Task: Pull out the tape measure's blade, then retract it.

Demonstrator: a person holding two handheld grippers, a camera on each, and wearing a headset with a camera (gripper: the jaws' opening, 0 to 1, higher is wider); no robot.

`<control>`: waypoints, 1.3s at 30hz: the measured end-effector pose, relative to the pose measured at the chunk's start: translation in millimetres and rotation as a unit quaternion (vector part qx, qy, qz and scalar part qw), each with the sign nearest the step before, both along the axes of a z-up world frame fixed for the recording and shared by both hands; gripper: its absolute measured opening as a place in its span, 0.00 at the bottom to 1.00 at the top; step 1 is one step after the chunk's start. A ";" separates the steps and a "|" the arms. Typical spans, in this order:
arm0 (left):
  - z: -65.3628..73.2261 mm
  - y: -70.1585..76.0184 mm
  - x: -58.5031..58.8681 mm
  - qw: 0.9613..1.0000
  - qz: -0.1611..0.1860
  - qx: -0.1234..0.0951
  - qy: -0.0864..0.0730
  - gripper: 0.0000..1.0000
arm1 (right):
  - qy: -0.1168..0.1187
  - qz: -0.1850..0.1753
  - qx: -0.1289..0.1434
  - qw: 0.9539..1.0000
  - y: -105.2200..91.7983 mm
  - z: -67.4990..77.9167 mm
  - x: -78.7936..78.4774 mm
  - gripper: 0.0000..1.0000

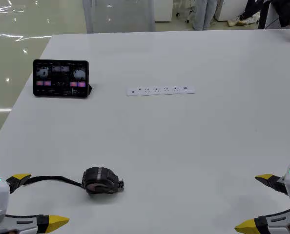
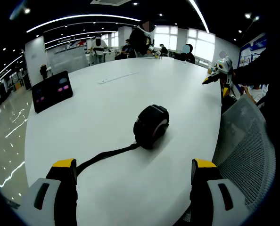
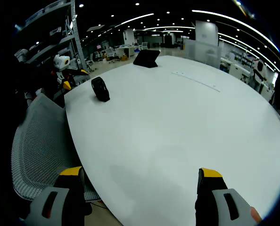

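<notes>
1. Your left gripper (image 1: 37, 201): at the table's near edge, jaws spread wide, nothing between them.
2. Your right gripper (image 1: 255, 202): at the same edge on the opposite side, jaws equally wide, empty.
3. Tape measure (image 1: 101, 180): black case lying on the white table (image 1: 184, 136), near your left gripper and well apart from your right one. The blade appears wound in, though its tip is too small to be sure.
4. Black wrist strap (image 1: 52, 181): runs from the case to your left gripper's farther jaw tip.
5. Power strip (image 1: 160, 90): white, flat, mid-table.
6. Tablet (image 1: 61, 78): propped upright, screen lit, far left.
</notes>
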State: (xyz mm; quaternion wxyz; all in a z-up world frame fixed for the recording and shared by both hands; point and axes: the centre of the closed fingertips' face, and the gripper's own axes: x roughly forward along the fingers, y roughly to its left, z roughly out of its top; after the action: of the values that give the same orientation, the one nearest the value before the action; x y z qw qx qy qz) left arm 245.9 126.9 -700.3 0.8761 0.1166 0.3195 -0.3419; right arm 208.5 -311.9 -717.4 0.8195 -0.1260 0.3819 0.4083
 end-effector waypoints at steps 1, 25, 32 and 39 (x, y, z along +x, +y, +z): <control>-0.4 0.2 -0.2 1.000 0.000 0.001 0.001 0.99 | 0.000 0.000 0.000 1.000 -0.2 0.1 0.4 0.99; -1.6 -15.5 4.5 0.996 -0.087 0.031 -0.008 0.99 | 0.008 0.018 -0.006 1.000 9.4 -8.1 12.4 0.99; -5.8 -27.3 12.3 0.988 -0.144 0.062 0.002 0.99 | -0.027 0.073 0.000 0.997 29.4 -5.1 24.0 0.99; -9.9 -42.9 22.3 0.976 -0.196 0.092 0.011 0.99 | -0.039 0.102 -0.008 0.994 45.2 -5.1 31.7 0.99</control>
State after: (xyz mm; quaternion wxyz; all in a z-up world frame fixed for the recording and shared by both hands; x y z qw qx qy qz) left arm 268.2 84.0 -710.2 0.7739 0.2528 0.3302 -0.4776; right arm 240.2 -266.7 -722.6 0.7866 -0.1868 0.3383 0.4816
